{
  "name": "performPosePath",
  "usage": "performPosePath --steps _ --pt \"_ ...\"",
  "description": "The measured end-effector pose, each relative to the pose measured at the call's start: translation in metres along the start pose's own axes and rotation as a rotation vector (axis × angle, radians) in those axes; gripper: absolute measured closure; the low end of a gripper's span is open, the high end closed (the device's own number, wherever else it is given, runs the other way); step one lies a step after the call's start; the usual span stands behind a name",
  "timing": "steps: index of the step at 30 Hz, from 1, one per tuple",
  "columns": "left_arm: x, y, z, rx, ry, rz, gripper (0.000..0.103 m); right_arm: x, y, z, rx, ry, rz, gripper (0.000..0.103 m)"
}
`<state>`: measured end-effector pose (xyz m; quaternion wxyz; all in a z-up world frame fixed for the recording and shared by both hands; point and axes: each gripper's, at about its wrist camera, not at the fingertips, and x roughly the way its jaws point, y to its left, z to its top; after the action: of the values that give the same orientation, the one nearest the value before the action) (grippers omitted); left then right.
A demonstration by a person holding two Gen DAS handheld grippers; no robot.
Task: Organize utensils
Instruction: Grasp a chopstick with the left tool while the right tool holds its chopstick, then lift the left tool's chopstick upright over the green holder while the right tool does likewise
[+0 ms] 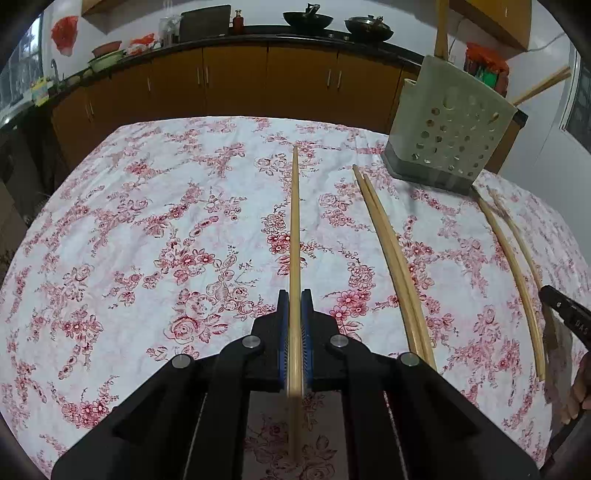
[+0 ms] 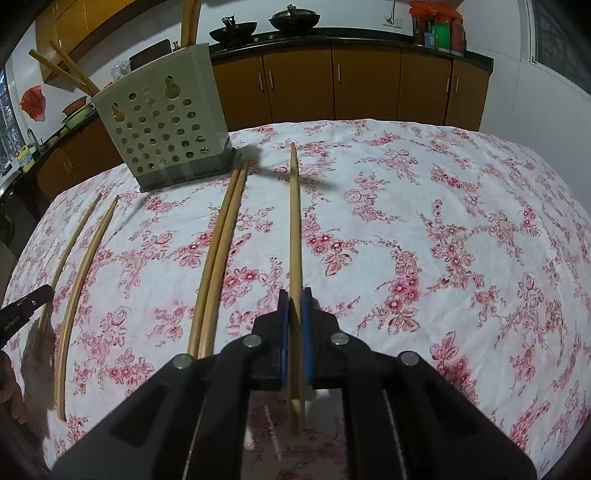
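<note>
A long pale bamboo chopstick (image 1: 294, 236) is being gripped between the blue-padded fingers of the left gripper (image 1: 295, 314), its length running straight ahead over the table covered in a white cloth with red flowers (image 1: 147, 221). The jaws are being held tight against the stick on both sides. In the right wrist view, a second bamboo chopstick (image 2: 294, 229) is being clamped the same way by the right gripper (image 2: 294, 314), with its rear end poking out behind the pads.

Two touching pairs of loose chopsticks are being left on the cloth between the grippers. One close-lying pair (image 1: 391, 258) is being seen just right of the left gripper and left of the right one (image 2: 218, 258). A further, slightly parted pair (image 1: 517, 266) is lying farther out, near the black tip of the other tool at the frame edge (image 2: 77, 280).

The grey-green perforated plastic utensil holder (image 1: 448, 125) is standing at the far side of the table (image 2: 162, 122), with several chopsticks already upright or leaning inside it. Brown kitchen cabinets (image 1: 236, 81) are being shown behind, with dark woks (image 2: 258, 24) on the counter.
</note>
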<state>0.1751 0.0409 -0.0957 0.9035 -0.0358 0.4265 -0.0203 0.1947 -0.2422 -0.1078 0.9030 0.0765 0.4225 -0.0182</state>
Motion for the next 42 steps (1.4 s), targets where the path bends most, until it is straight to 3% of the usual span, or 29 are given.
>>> performPosePath --steps 42 --pt "-0.0061 -0.0054 -0.0066 0.066 0.009 0.015 0.095 -0.0083 -0.0017 -0.0016 -0.017 -0.014 -0.011 0.095"
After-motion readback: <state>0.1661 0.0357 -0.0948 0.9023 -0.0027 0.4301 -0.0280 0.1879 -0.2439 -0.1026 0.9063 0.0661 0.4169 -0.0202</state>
